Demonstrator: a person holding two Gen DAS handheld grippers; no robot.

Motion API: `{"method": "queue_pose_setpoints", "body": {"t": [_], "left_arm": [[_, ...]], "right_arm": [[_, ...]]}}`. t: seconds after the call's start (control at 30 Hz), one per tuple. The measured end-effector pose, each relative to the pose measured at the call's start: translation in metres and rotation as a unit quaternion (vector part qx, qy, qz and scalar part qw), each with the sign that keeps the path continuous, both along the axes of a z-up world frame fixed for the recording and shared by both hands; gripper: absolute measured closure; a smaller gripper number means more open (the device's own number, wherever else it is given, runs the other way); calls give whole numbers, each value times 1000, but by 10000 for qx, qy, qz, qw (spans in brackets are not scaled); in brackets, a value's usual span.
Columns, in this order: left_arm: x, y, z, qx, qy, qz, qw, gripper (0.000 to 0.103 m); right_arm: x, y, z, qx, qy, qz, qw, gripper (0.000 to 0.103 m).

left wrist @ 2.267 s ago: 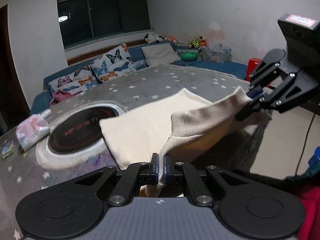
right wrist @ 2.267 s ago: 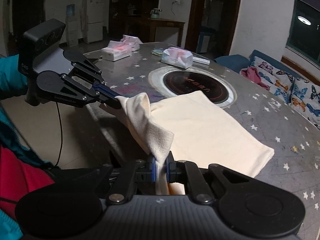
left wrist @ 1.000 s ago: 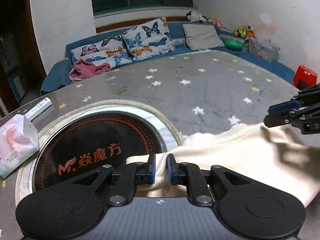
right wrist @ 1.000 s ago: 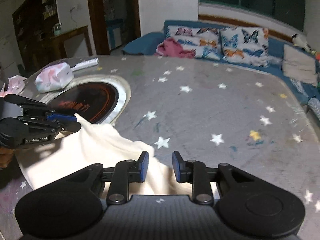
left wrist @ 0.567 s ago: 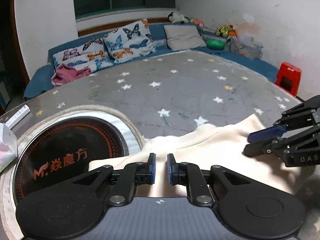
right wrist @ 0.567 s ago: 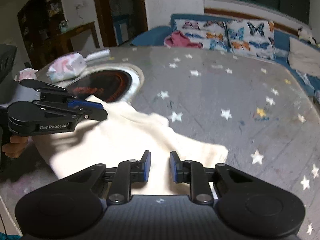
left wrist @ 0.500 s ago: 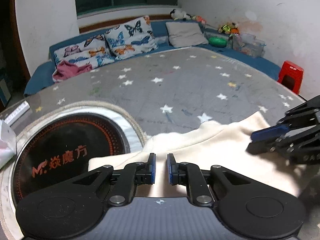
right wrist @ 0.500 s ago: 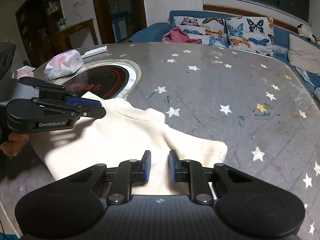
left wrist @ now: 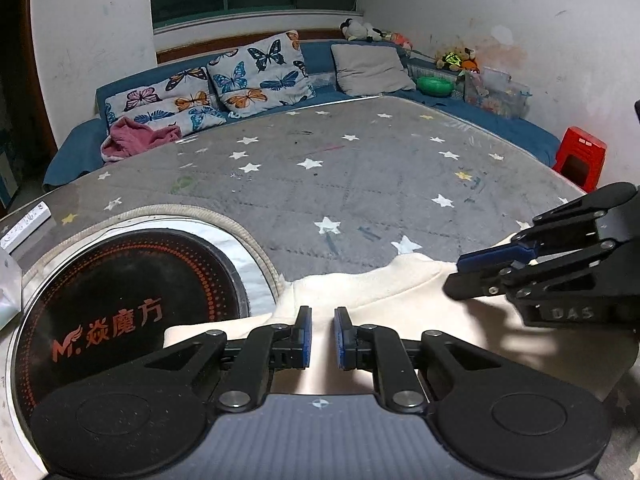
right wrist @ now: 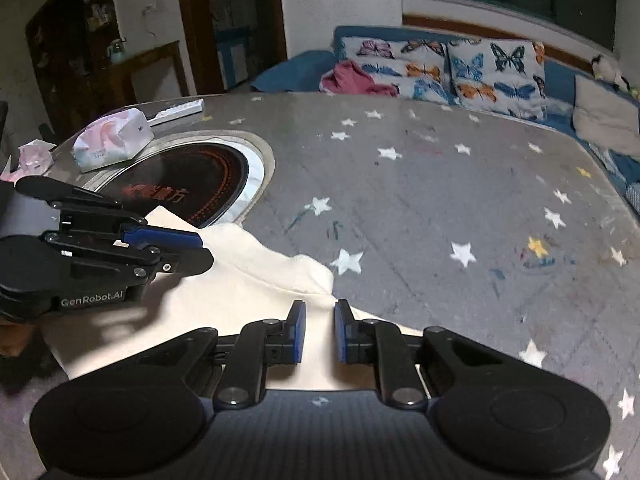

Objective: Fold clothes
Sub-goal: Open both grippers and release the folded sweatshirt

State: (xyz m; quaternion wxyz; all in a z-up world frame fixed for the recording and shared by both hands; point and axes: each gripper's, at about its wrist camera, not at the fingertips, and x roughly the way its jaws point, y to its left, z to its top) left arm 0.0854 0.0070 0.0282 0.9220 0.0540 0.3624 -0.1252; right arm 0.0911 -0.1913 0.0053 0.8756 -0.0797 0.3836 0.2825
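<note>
On the star-printed grey table cover (left wrist: pixel 360 184) lies a cream garment (left wrist: pixel 384 292), folded over once, its far edge touching the rim of the round black cooktop (left wrist: pixel 120 292) set into the table. It looks soft, light and limp, likely fleece, so it should sag wherever it is not supported; the best hold is probably at the corners of a folded edge, pinching both layers together. The left gripper (left wrist: pixel 320 338) hangs just above the cloth with its jaws slightly apart and nothing between them. The right gripper (right wrist: pixel 319 332) hovers likewise over the other end, a narrow gap showing, empty. A tissue pack (right wrist: pixel 112 144) sits beyond the cooktop, well apart; butterfly cushions (left wrist: pixel 256 74) line a blue sofa (left wrist: pixel 472 118) behind.
</note>
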Motion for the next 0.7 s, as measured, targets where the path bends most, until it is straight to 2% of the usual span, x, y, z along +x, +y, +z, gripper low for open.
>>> {"method": "queue_pose_setpoints", "body": {"t": [0.2,0.33,0.53,0.7], "left_arm": [[-18,-4,11,-84,-148,-86,9998,88],[-44,-19,20,-227,-301,-406,9985,89],[-76,-54,26,-442,-371,-973,9936,88],[-89,-76,19,-456,-326,-1339,9894,88]], "right_arm": [[-20,-24,25,-17,-173,0,9998,89],[-37,-42,35,-89,-230,-24,9997,89],[-57,-58,33,10,-64,40,10000,89],[-60,-58,24,33,47,172,9998,89]]}}
